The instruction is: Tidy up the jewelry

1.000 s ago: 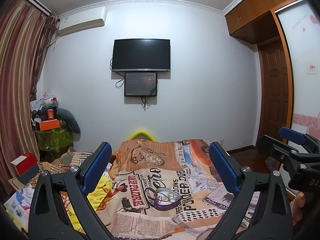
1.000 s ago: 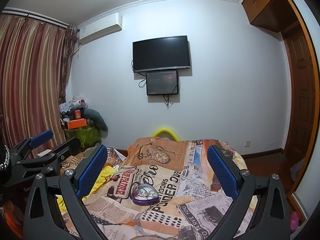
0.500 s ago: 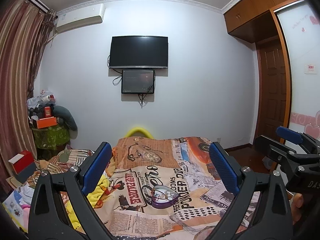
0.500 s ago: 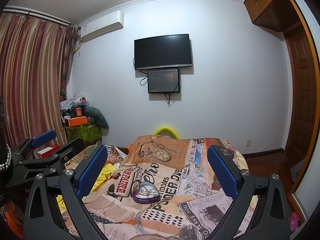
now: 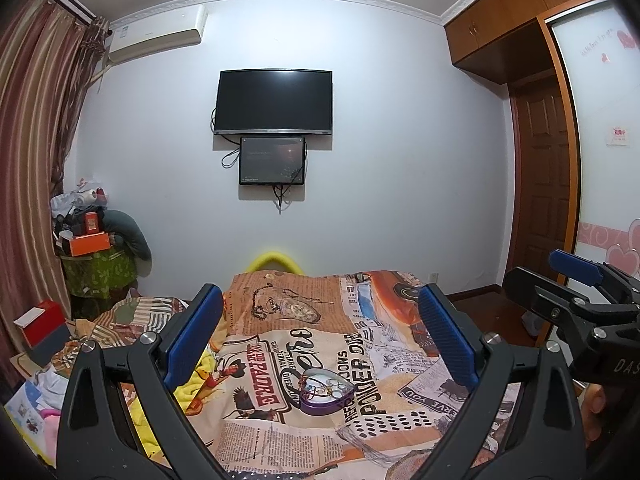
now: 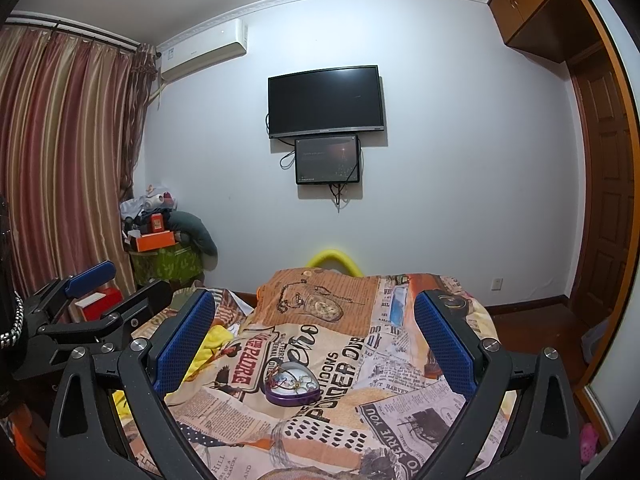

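On the bed (image 5: pixel 280 432), over a newspaper-print blanket (image 5: pixel 256 428), sat a purple heart-shaped tin (image 5: pixel 327 391), lid off, with small jewelry pieces lying inside; single pieces too small to tell apart. Same tin (image 6: pixel 293 388) appeared in the right wrist view, resting on the blanket's large black lettering.

Left claw (image 5: pixel 320 340) hung above the bed, blue pads spread wide, nothing between them. Tin lay below and between the pads, closer to the camera than the tips, apart from both.

Right claw (image 6: pixel 312 344) likewise spread wide and empty; tin lay between its pads too, a little toward the left one. Each claw showed at the edge of the other's view: right claw (image 5: pixel 580 308) to the right of the tin, left claw (image 6: pixel 88 308) to the left of it.

Beyond the tin, on the far wall, hung a dark television (image 5: pixel 275 102) with a smaller screen (image 5: pixel 273 161) just under it. Left of the tin stood striped curtains (image 6: pixel 60 168) and a cluttered pile with an orange box (image 5: pixel 89 243). Right of the tin, a wooden door (image 5: pixel 544 184).
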The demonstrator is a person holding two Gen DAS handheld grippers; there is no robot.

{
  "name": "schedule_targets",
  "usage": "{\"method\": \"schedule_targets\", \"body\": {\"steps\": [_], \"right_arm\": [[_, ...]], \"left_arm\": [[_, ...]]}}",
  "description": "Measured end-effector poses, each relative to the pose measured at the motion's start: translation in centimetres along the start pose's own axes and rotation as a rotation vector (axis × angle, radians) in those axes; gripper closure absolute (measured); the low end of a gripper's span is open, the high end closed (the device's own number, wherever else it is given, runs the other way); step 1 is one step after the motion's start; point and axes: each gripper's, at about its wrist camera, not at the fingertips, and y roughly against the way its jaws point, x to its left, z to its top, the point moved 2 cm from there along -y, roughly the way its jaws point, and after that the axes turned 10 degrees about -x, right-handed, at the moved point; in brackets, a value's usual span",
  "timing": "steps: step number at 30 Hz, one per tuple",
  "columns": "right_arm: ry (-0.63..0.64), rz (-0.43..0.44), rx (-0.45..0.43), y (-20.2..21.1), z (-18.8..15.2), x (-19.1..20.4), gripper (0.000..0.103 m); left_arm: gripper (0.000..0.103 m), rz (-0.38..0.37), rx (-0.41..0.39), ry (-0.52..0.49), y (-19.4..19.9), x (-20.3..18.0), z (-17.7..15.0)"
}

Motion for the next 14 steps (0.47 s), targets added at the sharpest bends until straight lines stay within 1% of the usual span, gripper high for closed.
{"method": "schedule_targets", "body": {"steps": [14], "right_arm": [[-0.009,-0.006,0.014,-0.34,-0.56,-0.08,0.004]], "left_arm": [[0.001,0.013,0.000,0.003,-0.24,0.25,-0.34]]}}
